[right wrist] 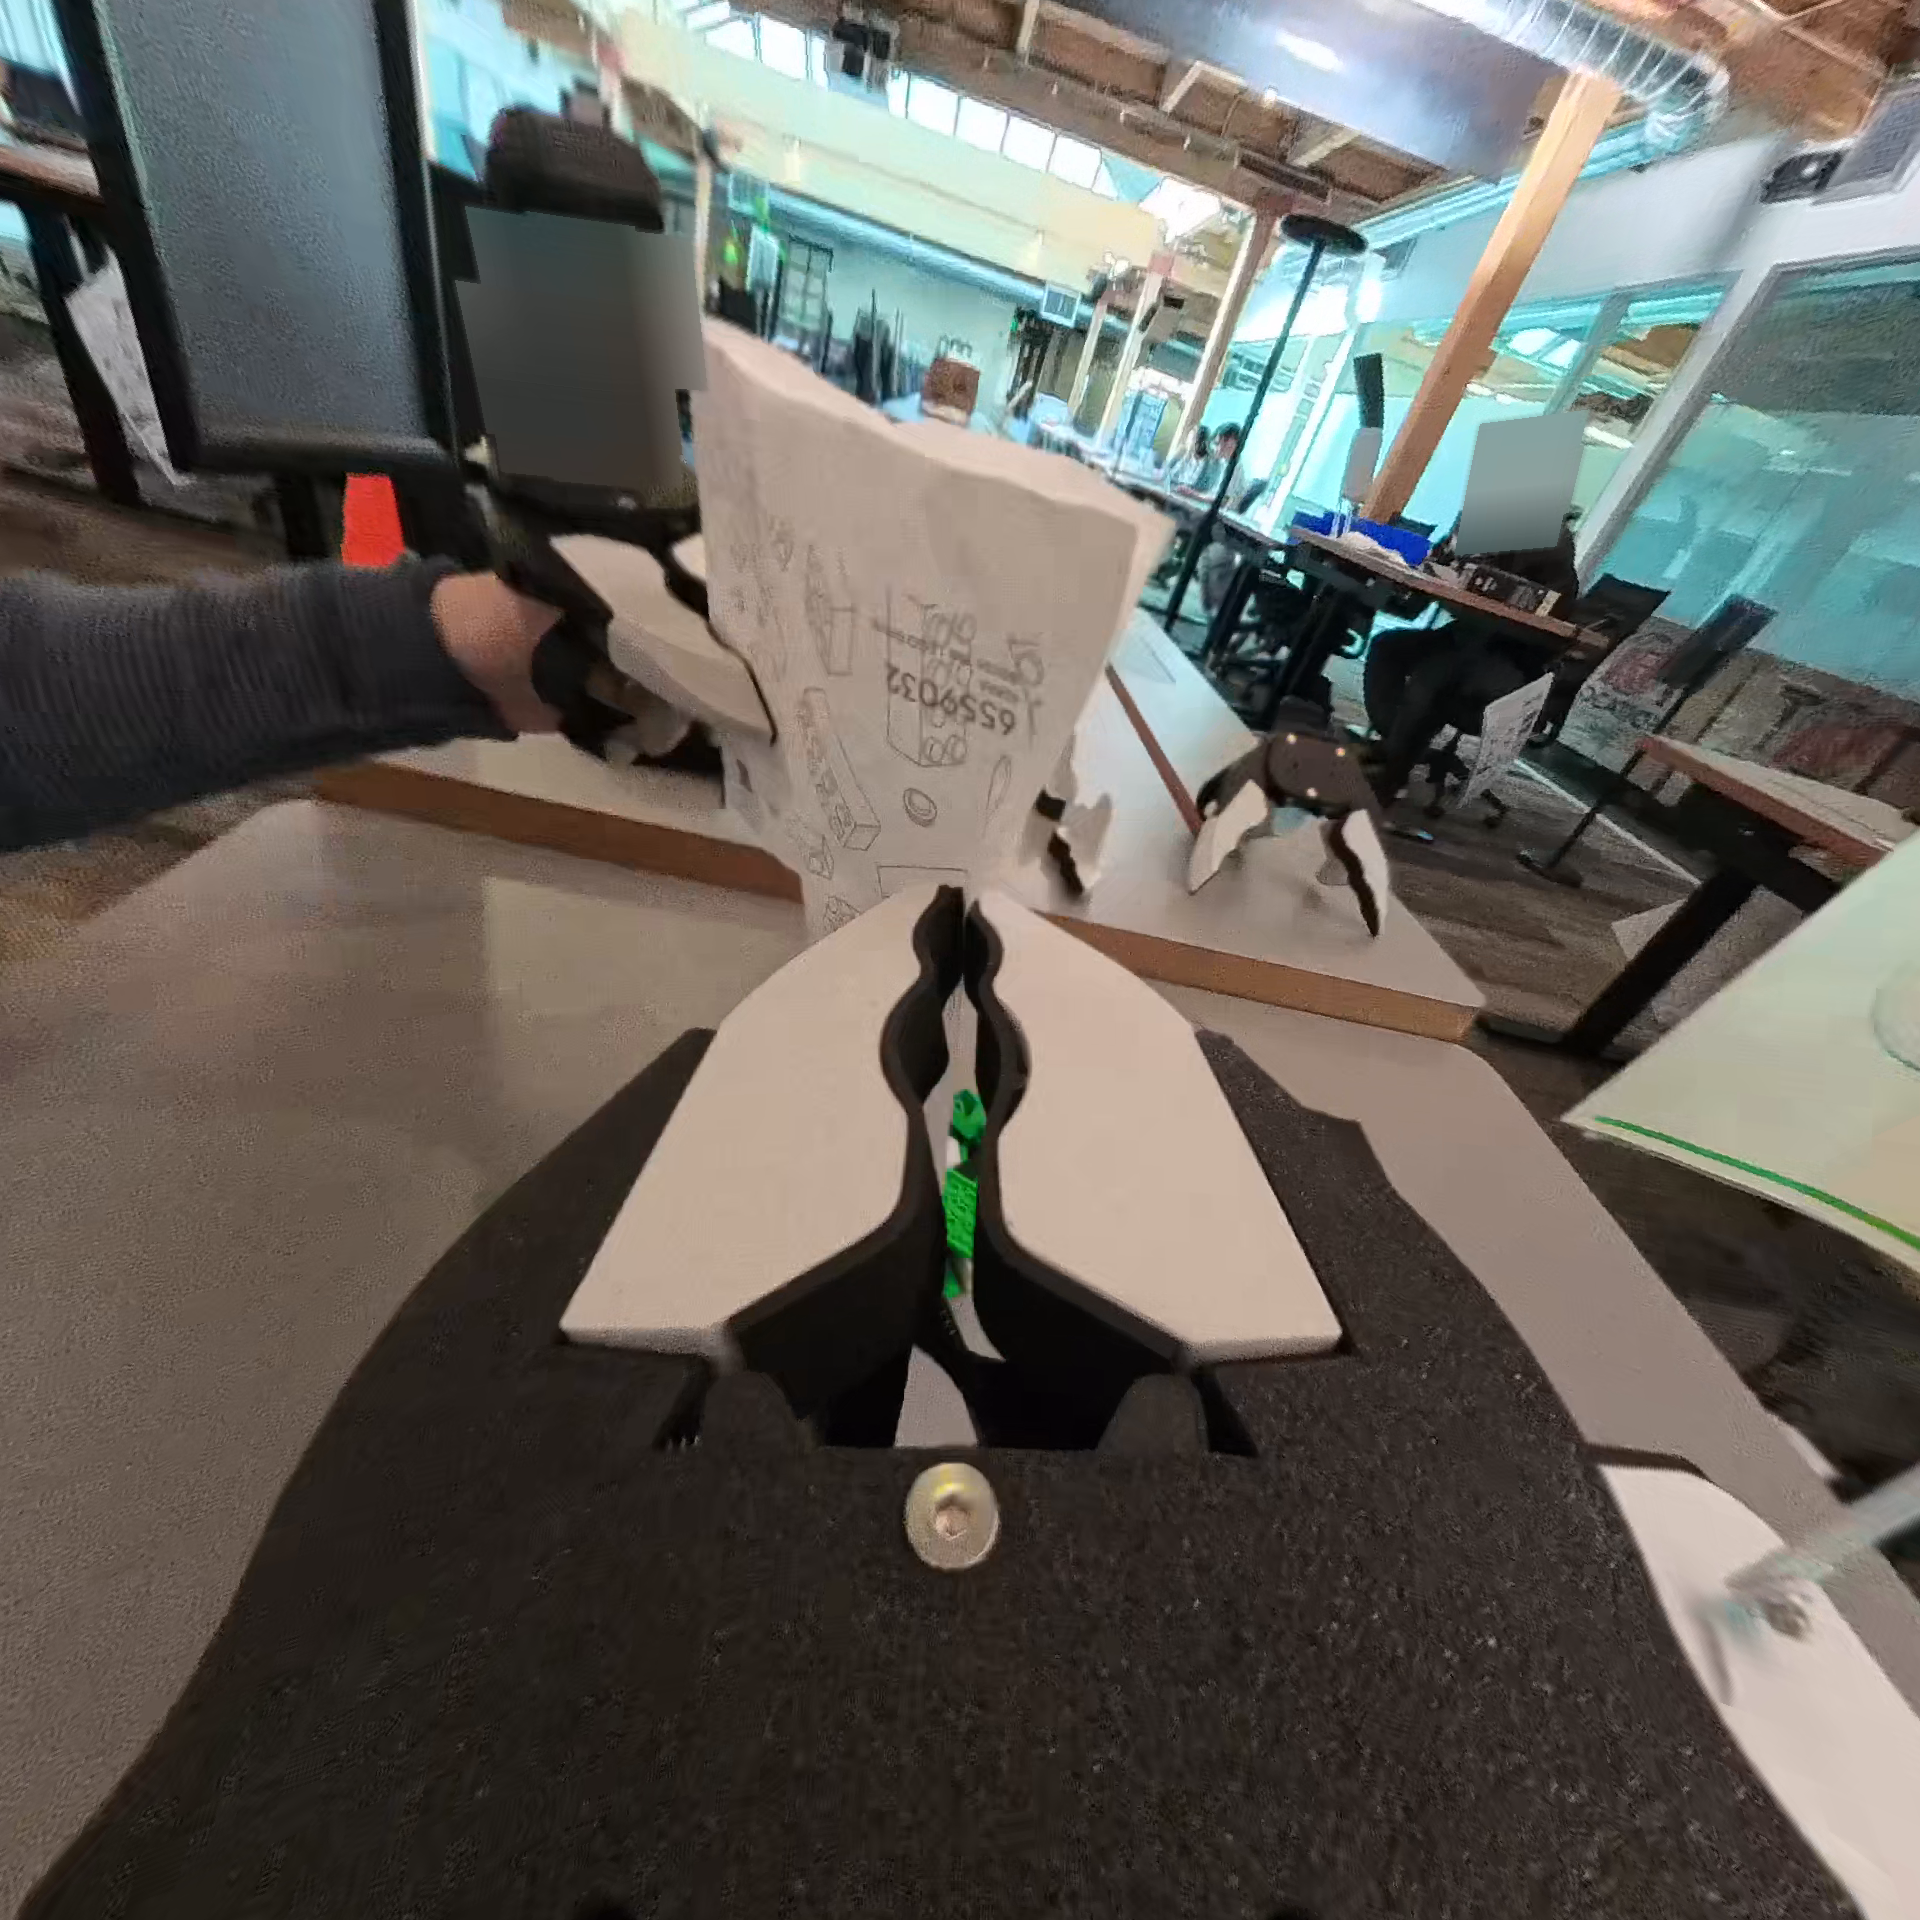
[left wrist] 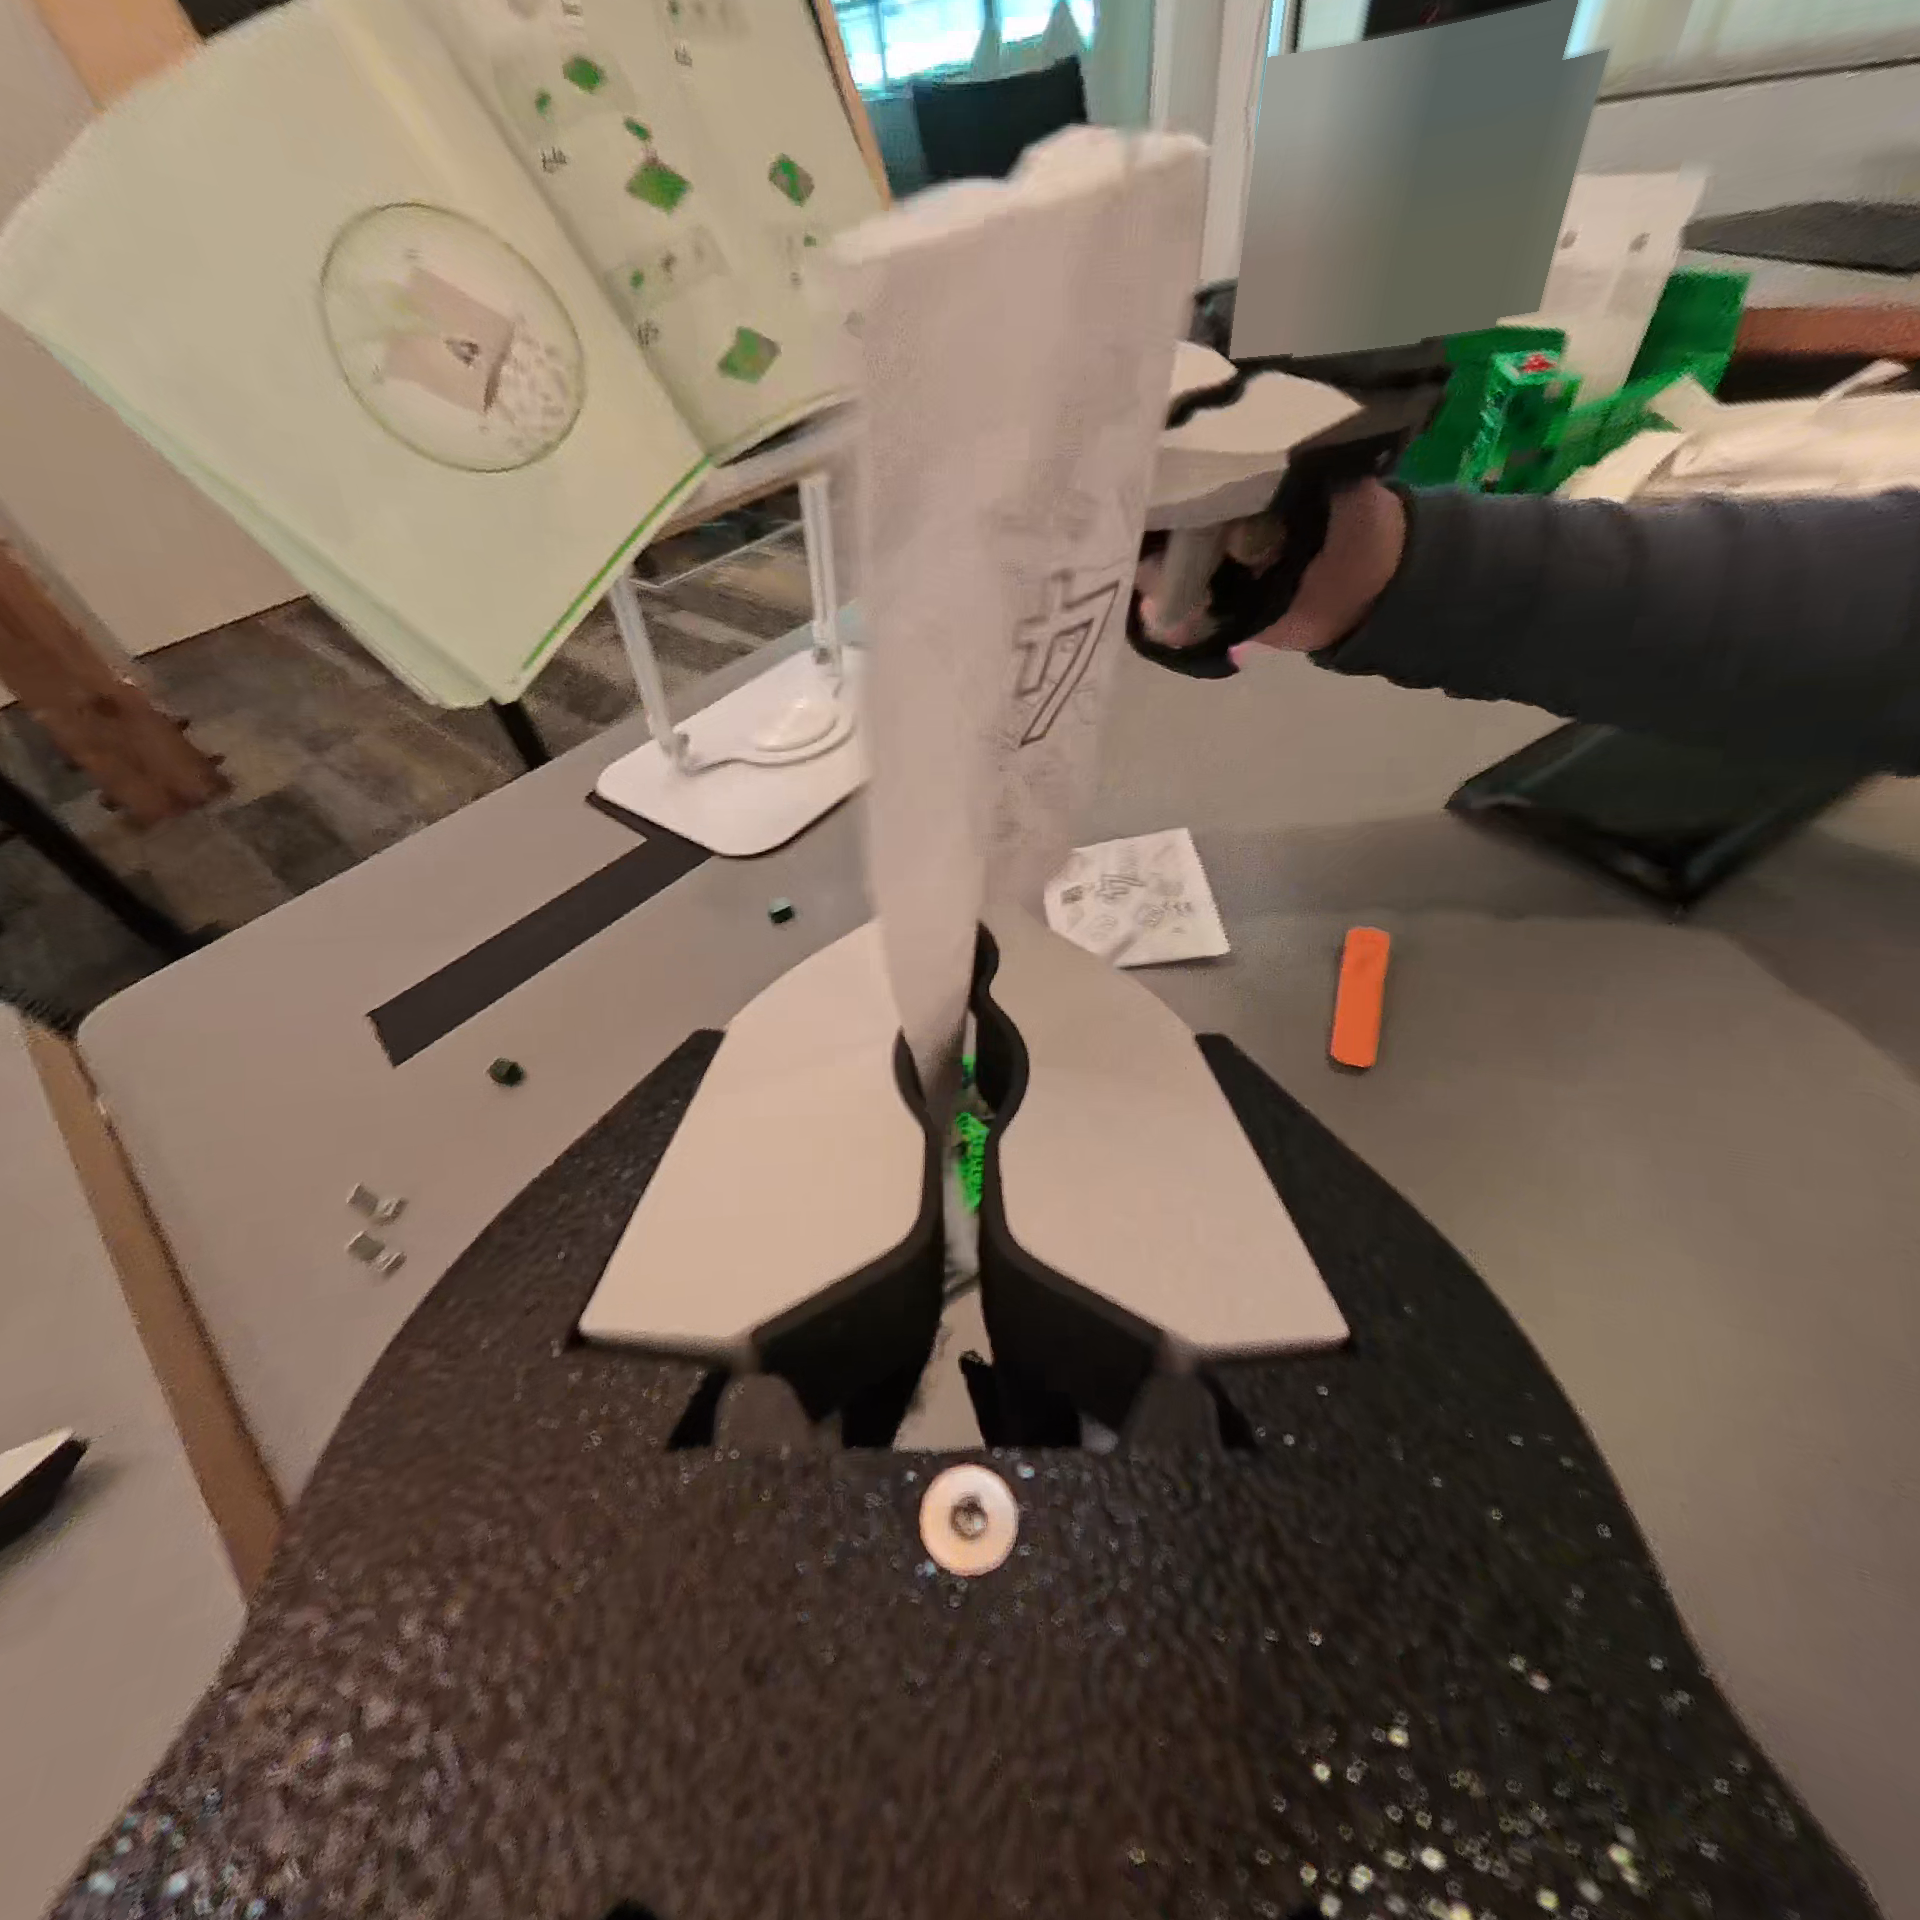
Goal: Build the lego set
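Aloft, white paper bag (left wrist: 997,540), long axis upright, pinched between left claw (left wrist: 961,997) and right claw (right wrist: 958,935).

Handheld gripper hardware, two units plus operator sleeves

Each unit, left gripper (left wrist: 961,997) and right gripper (right wrist: 954,925), is built from a black textured body plate, speckled on the left one, with one silver screw in a washer (right wrist: 951,1515) set on the centreline. Fingers (left wrist: 821,1132) are faced in flat white panels and edged in wavy black pads. A black pistol-style handle is seen on each far unit. Dark grey knit sleeves (left wrist: 1662,613) are worn, and a black fingerless glove (left wrist: 1262,582) is seen on the right hand.
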`<state>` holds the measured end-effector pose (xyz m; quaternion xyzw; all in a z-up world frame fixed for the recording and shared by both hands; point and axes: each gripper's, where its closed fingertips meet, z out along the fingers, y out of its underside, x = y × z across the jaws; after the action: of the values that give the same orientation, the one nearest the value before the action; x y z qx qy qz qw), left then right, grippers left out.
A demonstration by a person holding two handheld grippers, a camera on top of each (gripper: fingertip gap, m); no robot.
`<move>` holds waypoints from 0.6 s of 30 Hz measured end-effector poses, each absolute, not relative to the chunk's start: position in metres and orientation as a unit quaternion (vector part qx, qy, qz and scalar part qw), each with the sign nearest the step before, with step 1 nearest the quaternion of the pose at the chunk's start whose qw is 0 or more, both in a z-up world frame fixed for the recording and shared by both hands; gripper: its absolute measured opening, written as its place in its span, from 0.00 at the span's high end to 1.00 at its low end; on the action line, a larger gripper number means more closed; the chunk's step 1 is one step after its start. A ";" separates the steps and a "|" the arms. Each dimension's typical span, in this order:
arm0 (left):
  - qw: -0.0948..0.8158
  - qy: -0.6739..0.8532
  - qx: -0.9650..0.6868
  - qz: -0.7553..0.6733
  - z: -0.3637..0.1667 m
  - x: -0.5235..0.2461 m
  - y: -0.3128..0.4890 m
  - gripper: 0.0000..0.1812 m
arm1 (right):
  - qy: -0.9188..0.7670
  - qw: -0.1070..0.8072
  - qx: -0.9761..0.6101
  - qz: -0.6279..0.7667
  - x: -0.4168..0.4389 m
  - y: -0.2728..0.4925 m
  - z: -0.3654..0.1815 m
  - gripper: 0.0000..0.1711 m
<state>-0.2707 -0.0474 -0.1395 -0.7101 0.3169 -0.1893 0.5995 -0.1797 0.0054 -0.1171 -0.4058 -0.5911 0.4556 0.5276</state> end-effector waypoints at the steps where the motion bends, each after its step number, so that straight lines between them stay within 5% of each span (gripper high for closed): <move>1: 0.591 0.331 -0.713 -0.179 -0.144 -0.264 -0.046 1.00 | -0.594 0.524 -0.403 0.458 -0.184 -0.001 -0.118 1.00; 12: 0.595 0.307 -0.710 -0.220 -0.139 -0.280 -0.063 1.00 | -0.618 0.516 -0.407 0.431 -0.180 -0.002 -0.121 1.00; 18: 0.480 0.148 -0.798 -0.332 -0.167 -0.261 -0.105 1.00 | -0.624 0.451 -0.452 0.451 -0.165 -0.023 -0.137 0.97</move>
<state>-0.2608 -0.1049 -0.1668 -0.7983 0.1482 -0.3318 0.4802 -0.1650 -0.0234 -0.1369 -0.4518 -0.6242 0.4509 0.4505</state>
